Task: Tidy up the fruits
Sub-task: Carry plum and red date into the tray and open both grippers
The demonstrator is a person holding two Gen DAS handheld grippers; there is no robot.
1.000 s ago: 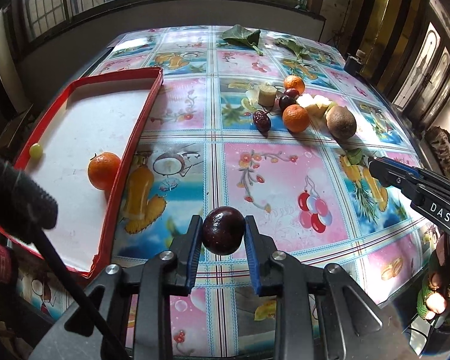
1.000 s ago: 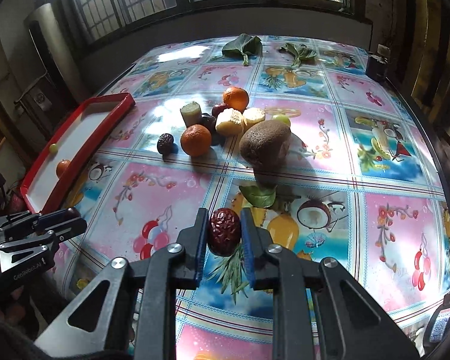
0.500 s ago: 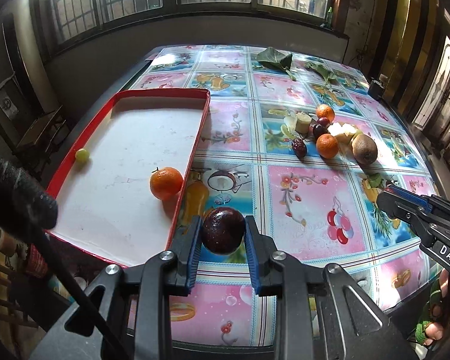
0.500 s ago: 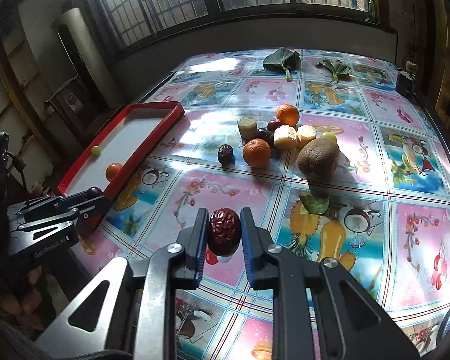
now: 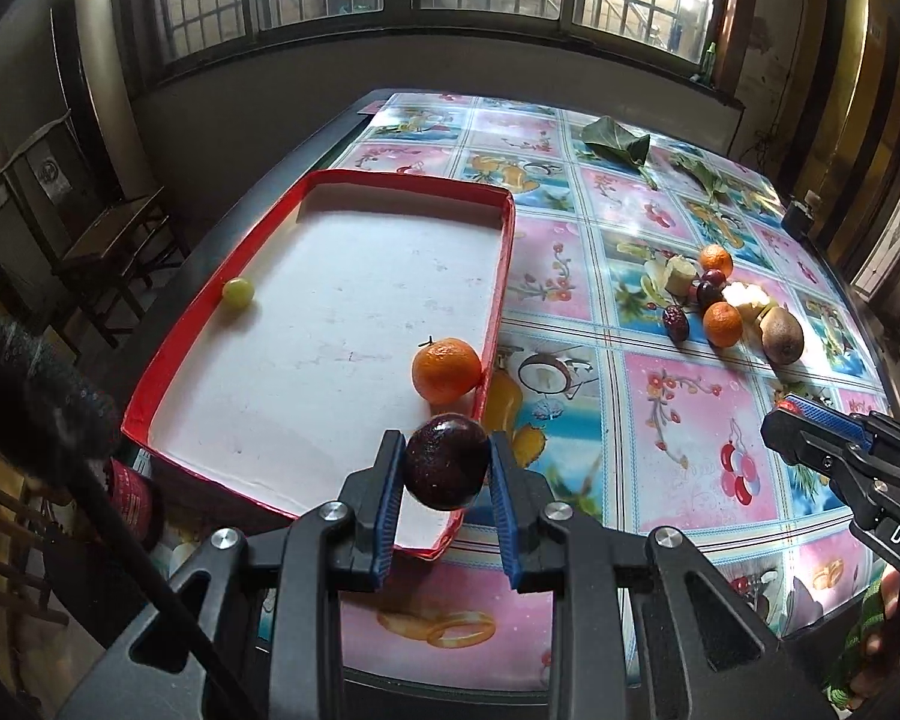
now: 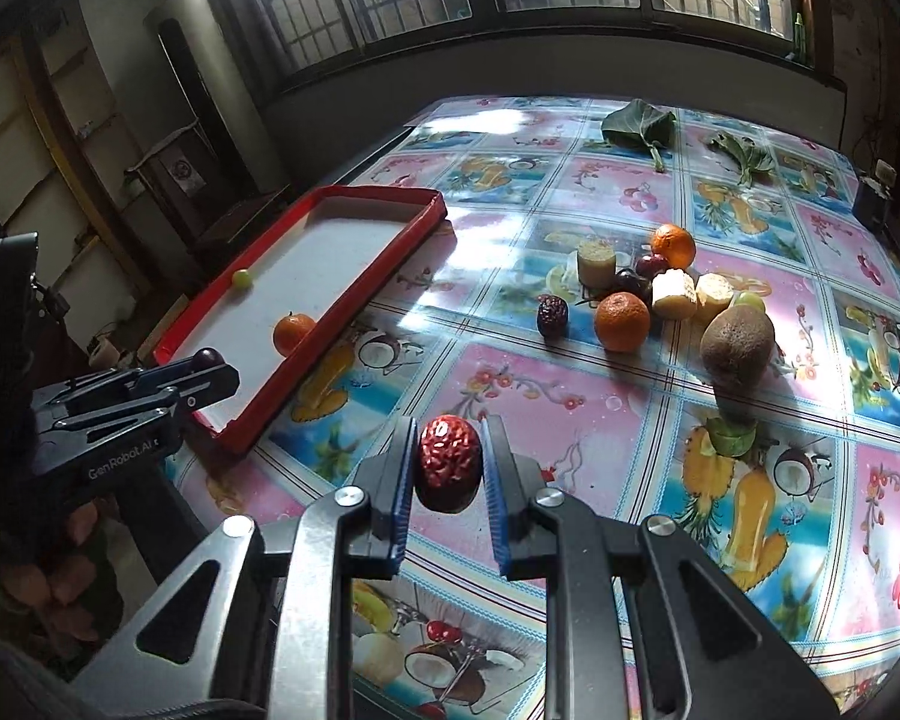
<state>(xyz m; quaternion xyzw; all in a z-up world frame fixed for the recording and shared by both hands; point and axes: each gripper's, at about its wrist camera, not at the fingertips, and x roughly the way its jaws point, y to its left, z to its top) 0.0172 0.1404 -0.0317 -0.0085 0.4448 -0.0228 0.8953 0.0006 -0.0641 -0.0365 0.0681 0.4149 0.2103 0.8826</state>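
Left wrist view: plum between pads, tray corner partly hidden behind

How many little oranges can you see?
3: one round orange mandarin inside the red tray, two on the table, the nearer and the farther. More may be hidden.

Red tray near corner hidden behind dark plum. Fruit pile: dark items behind cut pieces too occluded to identify. Right gripper body cut by frame edge.
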